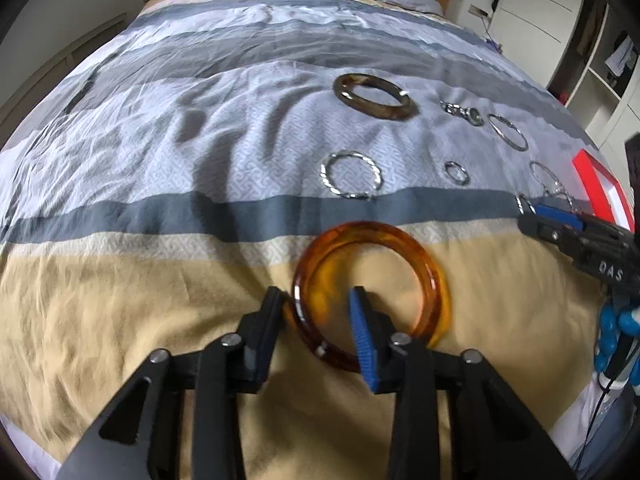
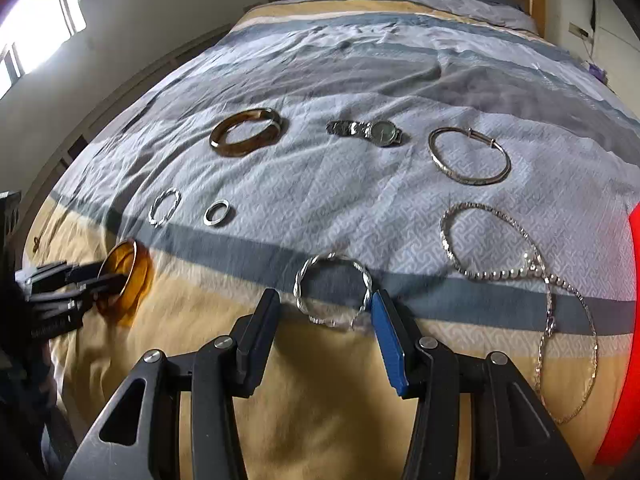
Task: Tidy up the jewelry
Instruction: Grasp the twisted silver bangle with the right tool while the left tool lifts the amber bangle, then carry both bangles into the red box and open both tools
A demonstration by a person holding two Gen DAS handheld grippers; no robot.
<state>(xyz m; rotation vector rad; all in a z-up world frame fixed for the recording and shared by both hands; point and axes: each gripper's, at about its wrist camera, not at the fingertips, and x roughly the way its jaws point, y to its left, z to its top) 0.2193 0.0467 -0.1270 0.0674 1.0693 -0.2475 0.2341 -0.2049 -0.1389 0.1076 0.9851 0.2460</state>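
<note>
The left gripper (image 1: 318, 300) pointed down at the bed cover (image 1: 160, 300). Its jaws stood partly open, one finger outside and one inside the amber bangle (image 1: 400, 236), with the bangle's rim between them. In the right wrist view the bangle looked tilted up from the cover, but whether the pads already pressed on the rim could not be told.

The right gripper (image 2: 326, 304) was half open and held nothing. A twisted silver bracelet (image 2: 334, 290) lay flat on the cover just ahead of its fingertips, between the lines of the two fingers and apart from them.

Further ahead of the right gripper lay a small ring (image 2: 216, 212), a brown bangle (image 2: 245, 131), a wristwatch (image 2: 366, 132) and a thin silver bangle (image 2: 469, 156). To its right a beaded bracelet (image 2: 490, 240) touched a long chain (image 2: 568, 344), beside a red box (image 2: 632, 320).
</note>
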